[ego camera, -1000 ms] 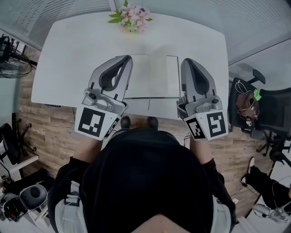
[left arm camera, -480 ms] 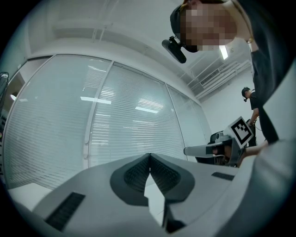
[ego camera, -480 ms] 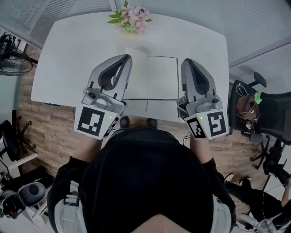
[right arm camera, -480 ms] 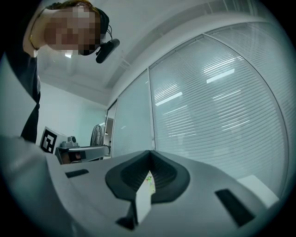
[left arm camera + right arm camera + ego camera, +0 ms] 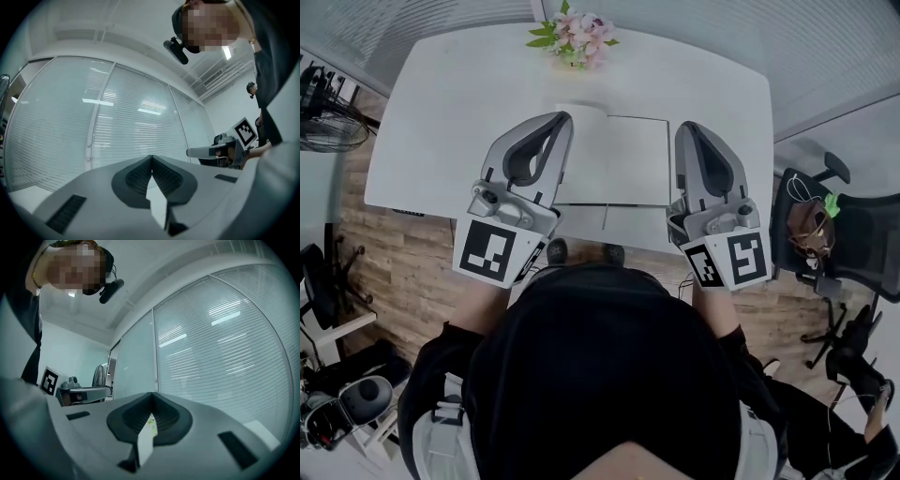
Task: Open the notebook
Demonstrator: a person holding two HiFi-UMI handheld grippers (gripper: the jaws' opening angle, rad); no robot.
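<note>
The notebook (image 5: pixel 614 159) lies open on the desk (image 5: pixel 450 103). Beside it, the left claw (image 5: pixel 565 117) and the right claw (image 5: pixel 682 125) are closed and empty.

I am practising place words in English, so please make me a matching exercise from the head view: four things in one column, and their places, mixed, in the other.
Things:
1. notebook
2. flowers
3. office chair
4. fan

Places:
a. beyond the left side of the table
b. at the table's far edge
c. beyond the table's right side
d. on the table's near half, central

Pairs: 1-d, 2-b, 3-c, 4-a
</note>
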